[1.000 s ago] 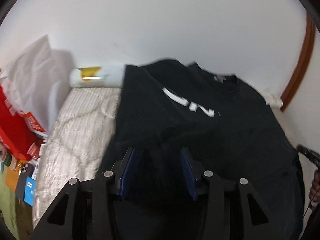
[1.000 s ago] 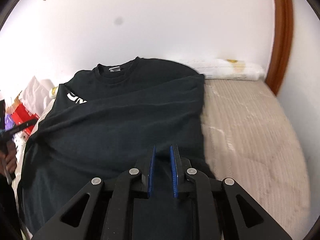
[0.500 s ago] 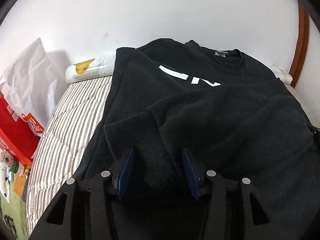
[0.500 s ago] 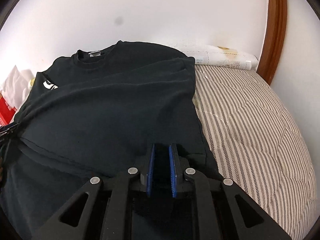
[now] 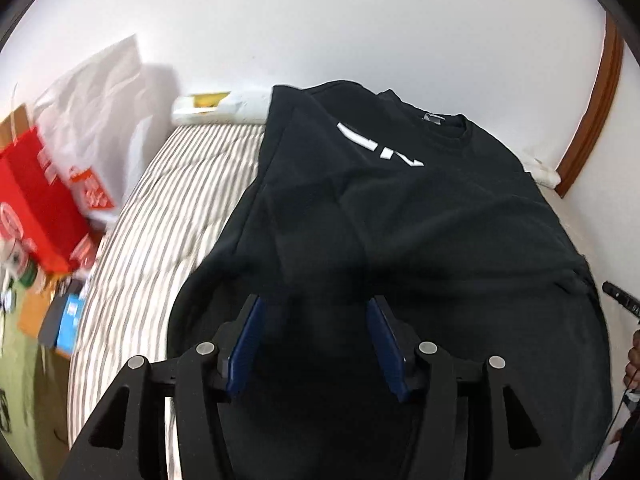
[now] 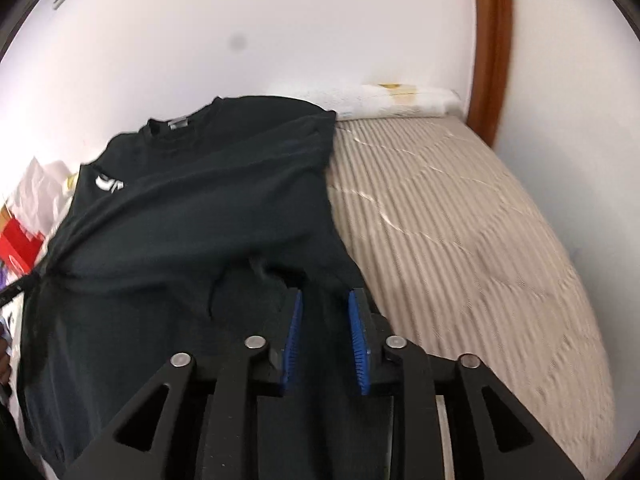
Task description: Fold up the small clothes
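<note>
Both grippers, left (image 5: 316, 340) and right (image 6: 325, 338), now opening, release the black cotton sweatshirt (image 5: 420, 216); its long axis runs toward the striped mattress's (image 6: 460, 240) head edge.

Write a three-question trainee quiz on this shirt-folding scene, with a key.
1. True or false: the black sweatshirt lies on a striped mattress.
2. Which colour is the lettering on its chest: A white, B yellow, C red?
3. Fill in: the pads of the right tool are ____ in colour.

Key: 1 true. 2 A. 3 blue.
</note>
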A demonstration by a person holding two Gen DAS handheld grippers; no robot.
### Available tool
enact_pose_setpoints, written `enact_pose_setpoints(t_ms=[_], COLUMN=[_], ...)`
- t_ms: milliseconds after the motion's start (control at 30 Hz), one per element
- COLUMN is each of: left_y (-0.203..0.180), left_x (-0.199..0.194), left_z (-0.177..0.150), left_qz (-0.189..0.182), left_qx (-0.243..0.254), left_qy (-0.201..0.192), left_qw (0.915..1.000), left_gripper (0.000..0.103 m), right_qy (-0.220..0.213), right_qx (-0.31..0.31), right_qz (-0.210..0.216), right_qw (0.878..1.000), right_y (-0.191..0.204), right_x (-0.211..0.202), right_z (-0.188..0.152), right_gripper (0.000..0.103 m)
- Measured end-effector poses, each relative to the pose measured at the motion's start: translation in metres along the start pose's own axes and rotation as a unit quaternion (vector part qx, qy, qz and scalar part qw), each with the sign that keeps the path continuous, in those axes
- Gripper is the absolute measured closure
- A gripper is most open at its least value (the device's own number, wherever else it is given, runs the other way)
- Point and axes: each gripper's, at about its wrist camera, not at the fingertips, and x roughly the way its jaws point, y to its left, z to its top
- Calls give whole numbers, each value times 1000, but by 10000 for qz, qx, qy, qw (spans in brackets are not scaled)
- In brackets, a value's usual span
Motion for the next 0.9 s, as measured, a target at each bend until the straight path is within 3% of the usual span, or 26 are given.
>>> enact_pose_setpoints(t_ms=[100,300,567,733,900], left_y=[7,16,23,20,14], left_x=[-24,-63,-79,-81,-70], left_z=[-27,-86,-149,-157,-148], left_qz=[53,138,-49,-22,71], left_qx=[-119,-303,-432,-303,-229], left_qy=[-32,-56,108,-24,-29], left_qw=[9999,9994,9990,9995,9997], left_gripper=[51,51,51,50,52], right_qy=[-7,30,97,244,210], right_qx=[-26,117,74,62,27], right_qz=[-37,111,279,389,361], right_qw=[10000,9999,9995,9989,9991], right_y=[-8,-21,-19,-14,0], right_x=[-24,-61,-88,-84,-72], right_z=[-23,-76,-137,-160,-159], right_gripper=[63,54,50,50,44])
